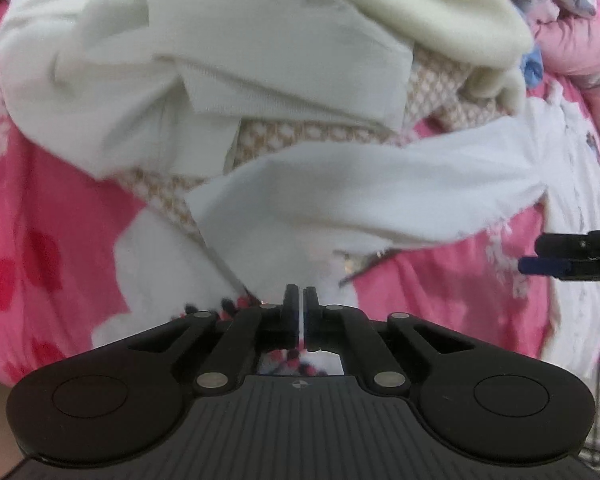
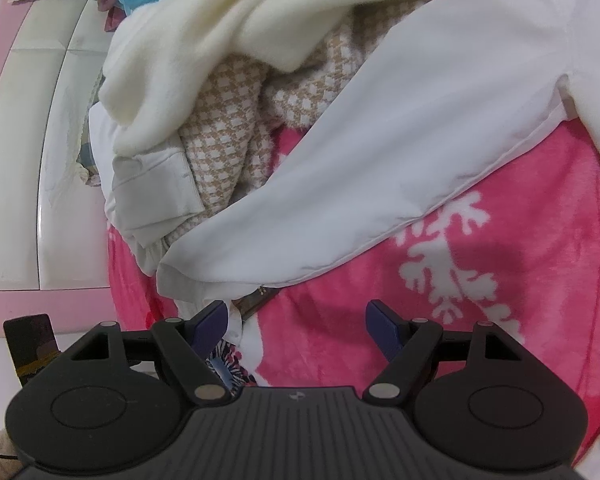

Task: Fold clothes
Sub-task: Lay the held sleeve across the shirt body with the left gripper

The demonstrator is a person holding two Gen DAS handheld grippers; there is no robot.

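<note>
Two grippers are in my views, and they stand differently. My left gripper has its fingers drawn almost together, only a thin bright sliver between them; white fabric sits right at the tips, but I cannot tell whether it is actually pinched. My right gripper has its blue-padded fingers spread wide, nothing between them, hovering just above the pink blanket with its white branching pattern. In the left view the right gripper shows at the far right edge, well apart from the left one. A white shirt lies across the blanket, its long sleeve running diagonally down toward the right gripper, with the cuff just beyond the left-hand finger. In the left view the same sleeve stretches across the middle, blurred and seemingly lifted off the bedding. Behind it sits a heap: a cream fleece on top, a tan-and-white checked knit beneath it, and a second white garment draped at the left. Beside the heap, at the left of the right view, runs a glossy cream panel with pink trim.
</note>
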